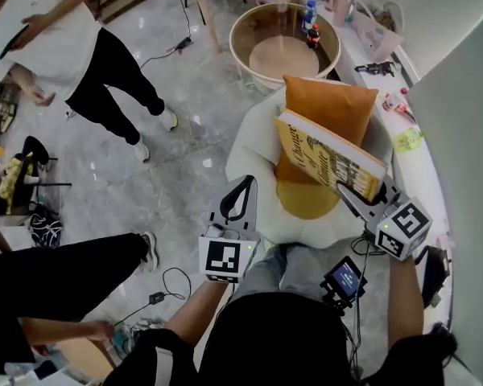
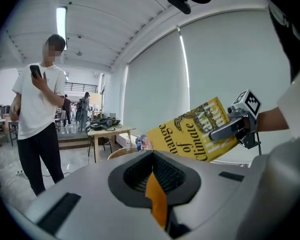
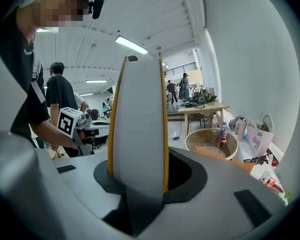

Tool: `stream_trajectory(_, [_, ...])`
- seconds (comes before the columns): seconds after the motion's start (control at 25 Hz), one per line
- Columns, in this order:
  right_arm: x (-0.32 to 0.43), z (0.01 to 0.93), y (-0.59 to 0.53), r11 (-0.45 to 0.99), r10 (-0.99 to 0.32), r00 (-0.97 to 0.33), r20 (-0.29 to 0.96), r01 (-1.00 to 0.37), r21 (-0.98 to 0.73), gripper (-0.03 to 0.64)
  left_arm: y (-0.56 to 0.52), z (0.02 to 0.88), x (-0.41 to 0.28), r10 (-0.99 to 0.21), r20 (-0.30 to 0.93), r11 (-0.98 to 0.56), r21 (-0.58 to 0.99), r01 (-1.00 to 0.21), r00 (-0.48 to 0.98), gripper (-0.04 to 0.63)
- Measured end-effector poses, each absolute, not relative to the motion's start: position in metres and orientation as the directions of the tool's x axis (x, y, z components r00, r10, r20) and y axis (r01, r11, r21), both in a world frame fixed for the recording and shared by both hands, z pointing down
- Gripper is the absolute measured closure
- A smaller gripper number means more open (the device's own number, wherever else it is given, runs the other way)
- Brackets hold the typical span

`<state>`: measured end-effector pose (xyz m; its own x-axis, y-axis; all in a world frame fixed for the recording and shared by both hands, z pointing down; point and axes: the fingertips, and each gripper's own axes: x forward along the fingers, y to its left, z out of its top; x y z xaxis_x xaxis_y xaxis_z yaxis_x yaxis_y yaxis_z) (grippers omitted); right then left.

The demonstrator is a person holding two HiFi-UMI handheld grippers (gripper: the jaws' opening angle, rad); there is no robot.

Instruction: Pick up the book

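Bottles [image 1: 309, 16] are kept in the round wooden tub [image 1: 243, 21]. The yellow book [image 1: 326, 153] is held up in the air, pinched by the right claw [image 1: 356, 198] (over the orange cushion [image 1: 326, 103]). The left claw [image 1: 245, 186] is squeezed shut – held up beside it.

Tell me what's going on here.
A person works with a hand-held gripper in each hand. The right hand-held gripper is clamped on a yellow book and holds it in the air, tilted, above an orange cushion on a white chair. The left hand-held gripper holds nothing, its jaws together, beside the chair.
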<state>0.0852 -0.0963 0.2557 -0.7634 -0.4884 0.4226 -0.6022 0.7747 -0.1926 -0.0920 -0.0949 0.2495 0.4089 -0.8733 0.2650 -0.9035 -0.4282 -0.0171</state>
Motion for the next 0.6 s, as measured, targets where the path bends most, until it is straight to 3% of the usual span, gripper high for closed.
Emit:
stream_trajectory(0.4, [0.096,0.119,-0.056,0.684,-0.706,-0.707,0.036,-0.695,-0.223,0.465,-0.065,0.158,-0.113,-0.889,0.137,-0.446,-0.045,-0.894,0.437,0.584])
stream_trajectory(0.6, [0.097,0.082,-0.022,0.67,-0.735,-0.674,-0.074,-0.705,-0.23,0.465,-0.048,0.132,-0.12,-0.887,0.091,-0.456,-0.023,-0.89,0.452,0.584])
